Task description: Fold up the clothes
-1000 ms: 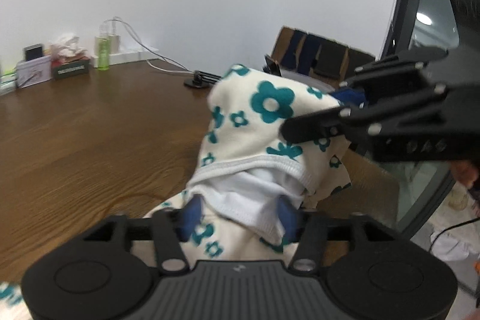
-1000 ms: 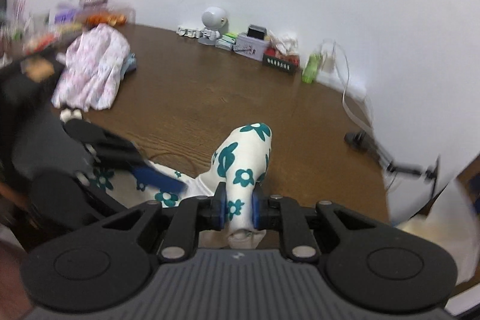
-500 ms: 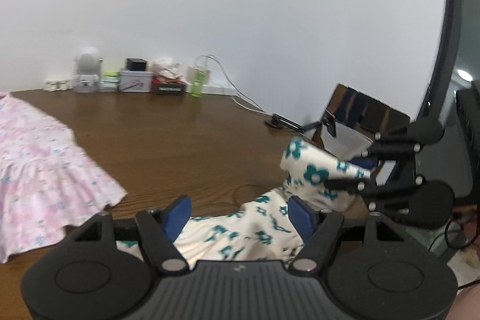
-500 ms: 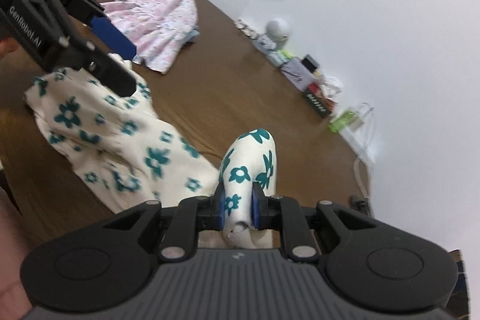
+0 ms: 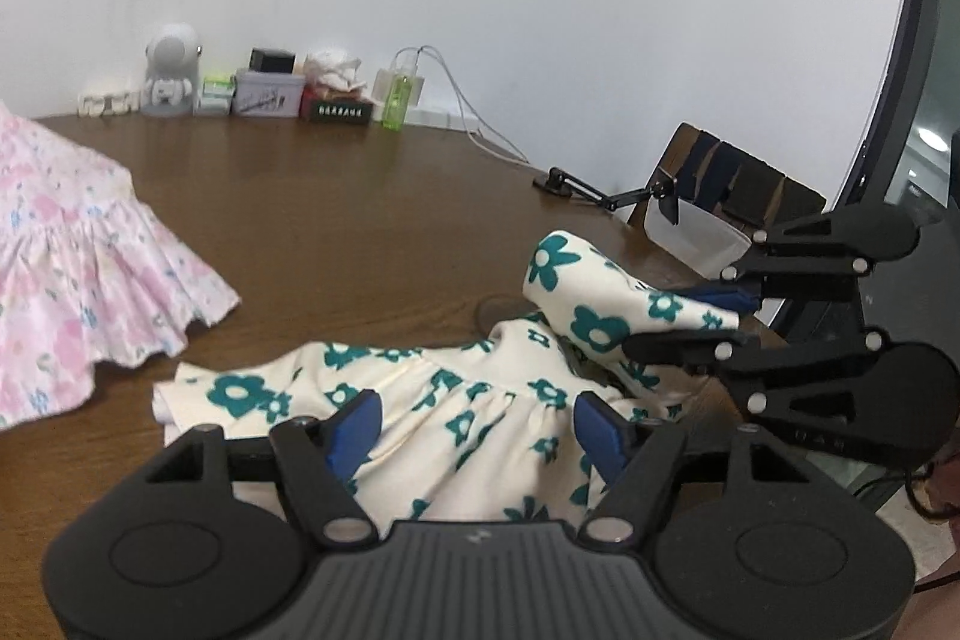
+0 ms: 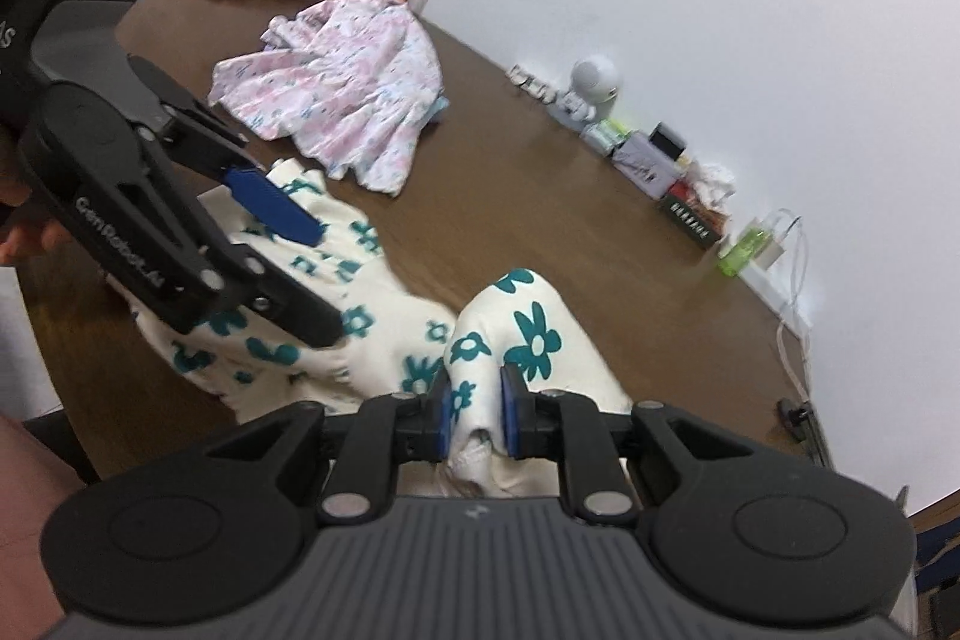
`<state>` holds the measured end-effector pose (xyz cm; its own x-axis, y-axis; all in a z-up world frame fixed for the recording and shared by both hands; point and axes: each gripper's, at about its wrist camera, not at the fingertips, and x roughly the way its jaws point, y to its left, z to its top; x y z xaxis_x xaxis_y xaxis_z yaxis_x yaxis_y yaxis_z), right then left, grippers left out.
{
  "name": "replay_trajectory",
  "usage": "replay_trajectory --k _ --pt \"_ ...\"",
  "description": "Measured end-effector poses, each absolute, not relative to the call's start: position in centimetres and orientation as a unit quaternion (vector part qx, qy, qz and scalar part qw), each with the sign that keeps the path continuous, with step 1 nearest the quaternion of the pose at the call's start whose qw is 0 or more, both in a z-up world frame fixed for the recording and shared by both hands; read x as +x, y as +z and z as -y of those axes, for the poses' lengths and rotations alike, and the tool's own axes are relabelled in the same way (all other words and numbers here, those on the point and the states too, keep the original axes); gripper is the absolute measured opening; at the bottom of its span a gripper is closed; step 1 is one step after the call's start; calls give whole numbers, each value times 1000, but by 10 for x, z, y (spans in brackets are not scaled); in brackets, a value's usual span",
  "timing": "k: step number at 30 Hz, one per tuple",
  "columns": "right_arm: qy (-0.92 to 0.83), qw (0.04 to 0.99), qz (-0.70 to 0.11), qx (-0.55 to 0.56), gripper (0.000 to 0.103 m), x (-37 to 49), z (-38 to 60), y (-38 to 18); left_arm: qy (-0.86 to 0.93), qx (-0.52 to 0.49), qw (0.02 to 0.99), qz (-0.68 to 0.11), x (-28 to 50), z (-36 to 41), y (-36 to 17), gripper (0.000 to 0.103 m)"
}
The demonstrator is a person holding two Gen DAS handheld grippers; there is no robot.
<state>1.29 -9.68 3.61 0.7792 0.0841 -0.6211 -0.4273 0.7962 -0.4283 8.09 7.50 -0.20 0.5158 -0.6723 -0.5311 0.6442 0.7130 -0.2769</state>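
The right gripper clamps a bunched part of the cream cotton dress with teal flowers near the brown wooden table's edge; the left gripper hangs over it, jaws wide apart, gripping nothing.

On the table, the flowered garment is spread near the front edge, below the left gripper. Its right end is raised off the table between the pads of the right gripper, which is placed to the right of the left gripper. A 2nd garment is laid to the left, apart from the 1st. Behind both, along the wall, a row of small items is lined up, with a bottle at its right end. A small stand is set at the table's right edge.
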Motion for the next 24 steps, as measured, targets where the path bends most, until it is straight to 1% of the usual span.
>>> replay_trajectory --k 8,16,21,22,23,24 --pt "149 906 -295 -264 15 12 92 30 -368 -22 873 -319 80 -76 -3 69" --pt "159 907 -305 -244 15 15 91 14 -372 -27 885 -279 74 -79 22 70" --pt "165 915 -298 -216 24 14 94 10 -382 -34 885 -265 83 -61 34 70" --pt "168 918 -293 -208 28 12 95 10 -389 -38 883 -261 85 -54 36 69" --pt "177 920 -291 -192 37 11 99 10 -399 -42 879 -256 87 -47 38 66" --pt "186 923 -289 -173 40 10 104 11 -410 -46 875 -252 89 -39 40 61"
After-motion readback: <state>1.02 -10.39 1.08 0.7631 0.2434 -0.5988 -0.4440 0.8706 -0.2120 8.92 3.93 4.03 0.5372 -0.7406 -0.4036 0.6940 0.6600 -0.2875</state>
